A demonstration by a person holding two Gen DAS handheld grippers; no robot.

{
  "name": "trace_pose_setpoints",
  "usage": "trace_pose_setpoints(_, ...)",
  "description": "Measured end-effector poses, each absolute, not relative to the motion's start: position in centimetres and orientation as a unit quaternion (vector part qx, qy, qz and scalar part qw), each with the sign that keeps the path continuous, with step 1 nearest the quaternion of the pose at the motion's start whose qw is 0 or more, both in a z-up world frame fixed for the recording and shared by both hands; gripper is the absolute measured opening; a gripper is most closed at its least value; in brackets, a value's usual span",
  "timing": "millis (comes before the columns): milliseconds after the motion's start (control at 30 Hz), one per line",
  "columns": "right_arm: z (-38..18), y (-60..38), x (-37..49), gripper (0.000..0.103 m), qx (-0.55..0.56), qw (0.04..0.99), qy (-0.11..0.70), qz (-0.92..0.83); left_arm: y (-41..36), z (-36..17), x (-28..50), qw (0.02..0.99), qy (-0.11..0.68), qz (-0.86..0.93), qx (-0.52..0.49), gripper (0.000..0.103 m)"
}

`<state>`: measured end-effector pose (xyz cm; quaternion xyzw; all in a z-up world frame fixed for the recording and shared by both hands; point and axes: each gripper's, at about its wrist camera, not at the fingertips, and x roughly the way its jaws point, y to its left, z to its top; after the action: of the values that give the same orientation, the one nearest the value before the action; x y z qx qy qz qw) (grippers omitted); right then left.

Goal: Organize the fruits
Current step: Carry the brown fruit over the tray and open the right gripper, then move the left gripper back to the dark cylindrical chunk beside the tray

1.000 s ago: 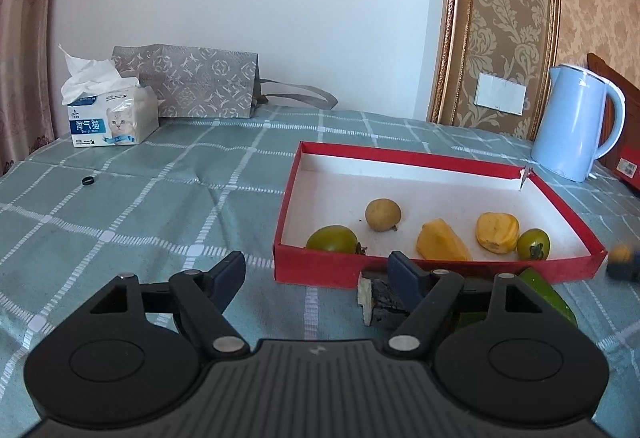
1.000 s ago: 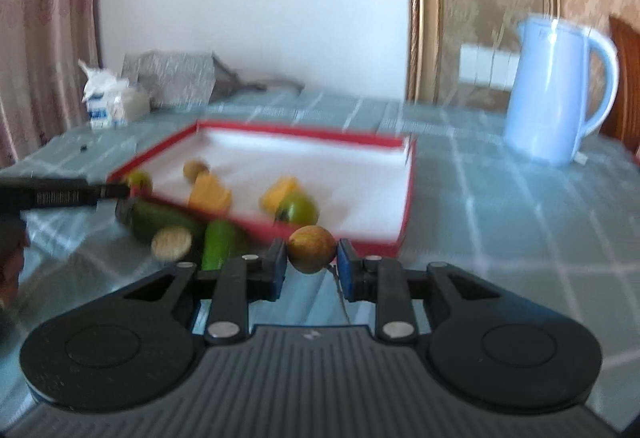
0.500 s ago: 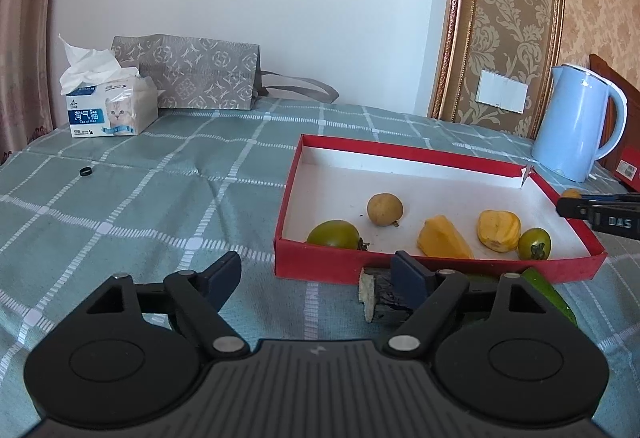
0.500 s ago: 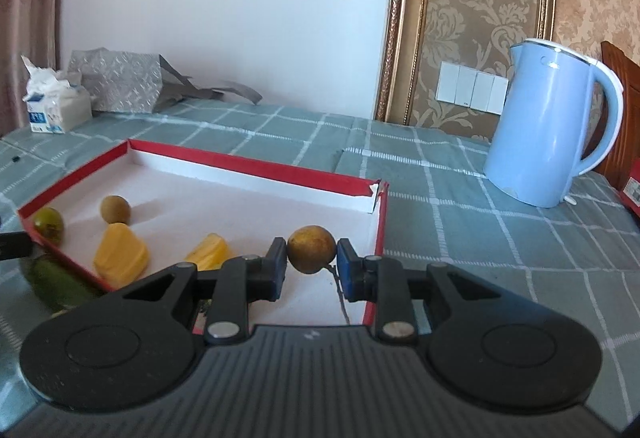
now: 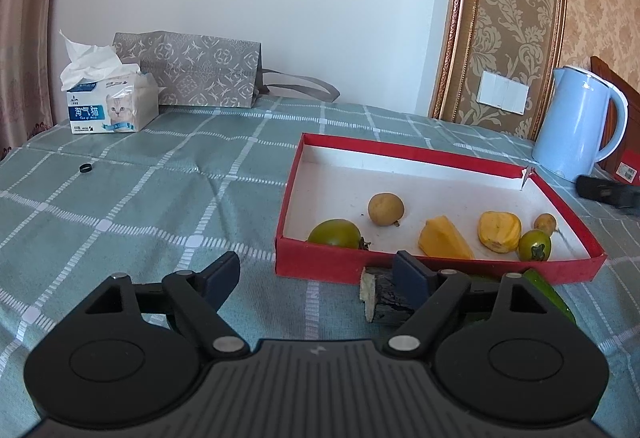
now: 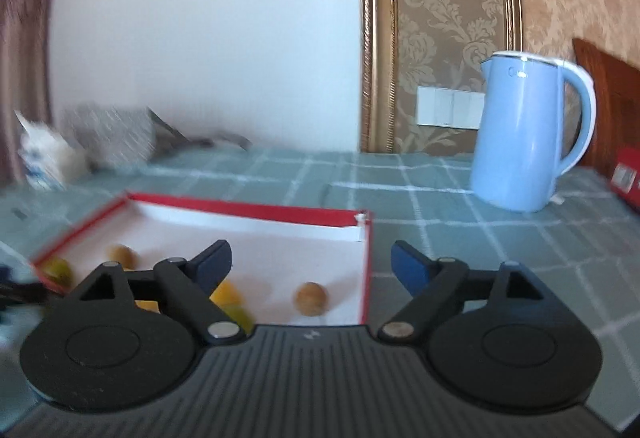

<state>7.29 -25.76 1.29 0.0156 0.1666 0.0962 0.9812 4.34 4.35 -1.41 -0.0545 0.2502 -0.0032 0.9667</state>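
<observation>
Tray (image 5: pixel 420 266) lies long side across the left view; both claws (image 5: pixel 316 272) (image 6: pixel 311 262) gape wide, empty, right one just opened.

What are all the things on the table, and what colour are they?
red tray: 1, red with white inside, right of middle
small brown fruits: 2, in the tray
green tomatoes: 2, in the tray
yellow fruit pieces: 2, in the tray
cucumber: 1, green, before the tray
kettle: 1, light blue, far right
tissue box: 1, white and blue, far left
paper bag: 1, grey, by the wall
left gripper: open
right gripper: open, just released
</observation>
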Motion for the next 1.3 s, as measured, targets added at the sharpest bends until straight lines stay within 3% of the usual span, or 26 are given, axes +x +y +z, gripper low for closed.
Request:
trace_pose_setpoints(100,0.8,-26.6,4.2,0.098,0.047,0.982,0.145,0.114,4.3,-1.5,4.1,0.967,0.249,-0.006,-0.051,0.084)
trace_pose_setpoints(400,-1.1,-28.2,0.9,0.103,0.081,0.978,0.149,0.122,3.1,-1.6,2.0,0.969,0.241,-0.033,-0.030,0.084)
trace_pose_setpoints(800,-2.6,-27.1,2.2,0.103,0.061,0.966,0.222,0.118,-0.5,-2.1,0.6,0.962,0.259,-0.084,-0.012,0.084)
trace_pose_setpoints(1300,-2.9,-28.2,3.1,0.103,0.081,0.963,0.240,0.093,-3.2,-2.1,0.7,0.951,0.281,-0.126,0.001,0.084)
